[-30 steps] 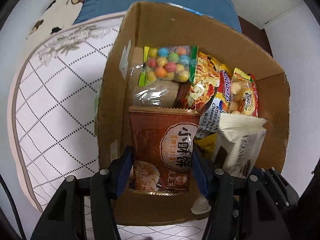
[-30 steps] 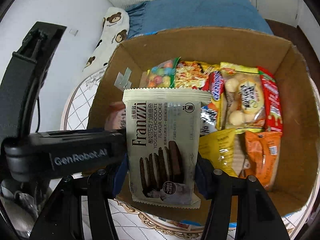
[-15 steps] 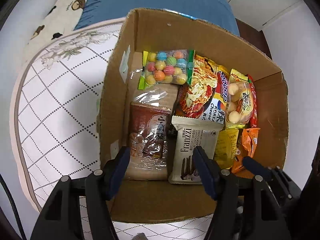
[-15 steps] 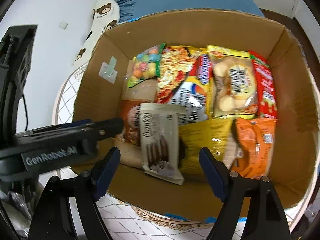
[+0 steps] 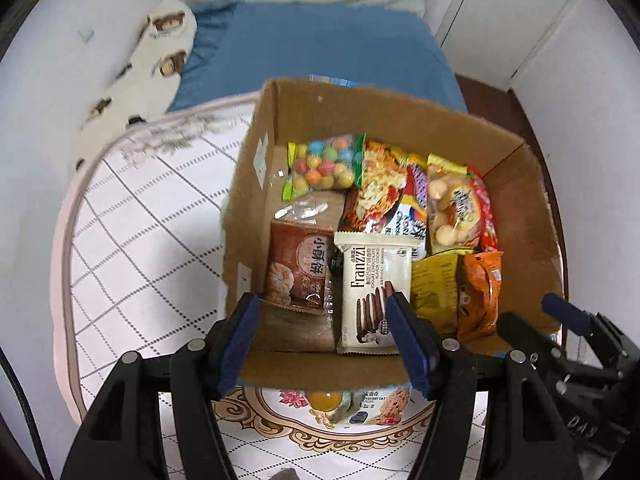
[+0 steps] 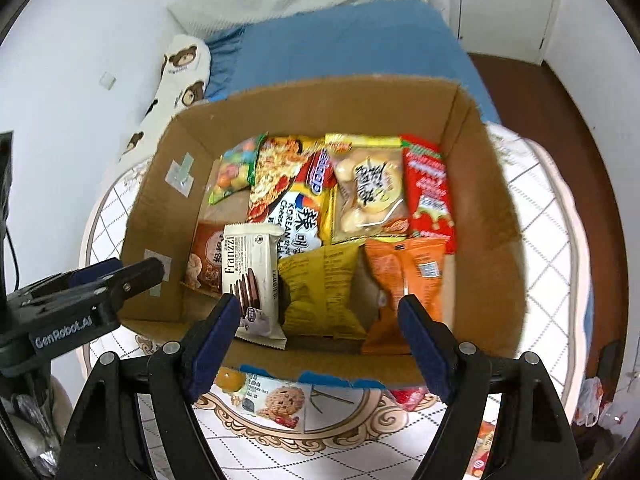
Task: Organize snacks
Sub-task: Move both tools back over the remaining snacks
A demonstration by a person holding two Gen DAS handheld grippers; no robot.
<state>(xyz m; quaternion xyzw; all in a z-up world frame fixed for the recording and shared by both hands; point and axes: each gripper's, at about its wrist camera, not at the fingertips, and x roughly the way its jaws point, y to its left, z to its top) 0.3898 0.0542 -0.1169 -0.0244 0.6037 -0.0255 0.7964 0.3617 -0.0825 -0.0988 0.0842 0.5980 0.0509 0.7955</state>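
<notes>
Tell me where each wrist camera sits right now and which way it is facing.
Left wrist: sits on the left hand-held gripper, looks steeply down into the cardboard box from its near left; its own open fingers show, plus the right hand-held gripper at lower right.
Right wrist: sits on the right hand-held gripper, looks steeply down into the box's near middle; its open fingers show, plus the left hand-held gripper at left.
Shared: the box, the Franzzi cookie pack and the oat cookie pack on the table.
</notes>
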